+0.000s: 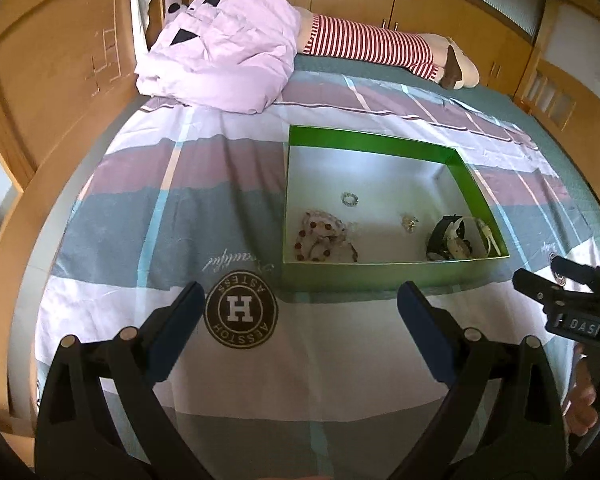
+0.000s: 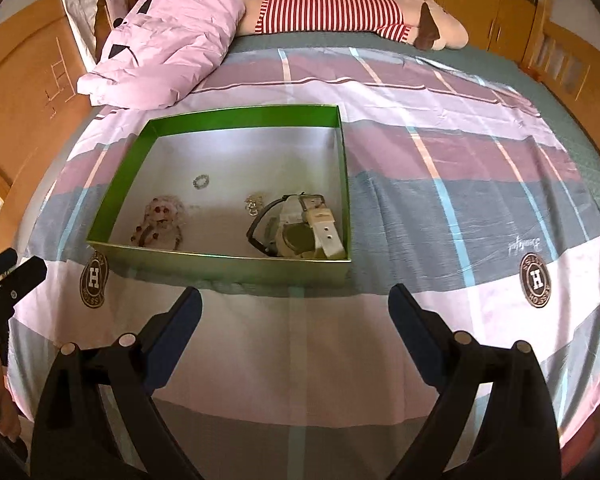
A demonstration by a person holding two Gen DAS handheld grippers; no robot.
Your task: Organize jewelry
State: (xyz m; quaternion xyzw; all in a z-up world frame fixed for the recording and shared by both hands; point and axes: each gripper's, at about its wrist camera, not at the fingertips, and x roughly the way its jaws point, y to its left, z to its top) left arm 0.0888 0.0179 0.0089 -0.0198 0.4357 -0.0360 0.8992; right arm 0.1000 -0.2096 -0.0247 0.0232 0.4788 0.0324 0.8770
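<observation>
Wooden wardrobes ring a bed [image 1: 260, 380] spread with a plaid sheet, and the green box [image 2: 220, 270] sits on it just ahead of both my claws. My left gripper [image 1: 300, 320] and right gripper [image 2: 296, 320] stand spread wide with nothing between the pads. From the right wrist view, all the jewelry lies inside the box: a beaded bracelet [image 2: 160, 220] at about 8 o'clock of the floor, a small ring-like piece [image 2: 201, 181] near centre, a tiny gold trinket [image 2: 253, 203] beside it, and the watches [image 2: 300, 224] piled at 4 o'clock. I judge the beads light, loose and slippery, best pinched across a bunched part; the watch straps look stiffer and give a surer hold. The ring looks fiddly, lying flat.
</observation>
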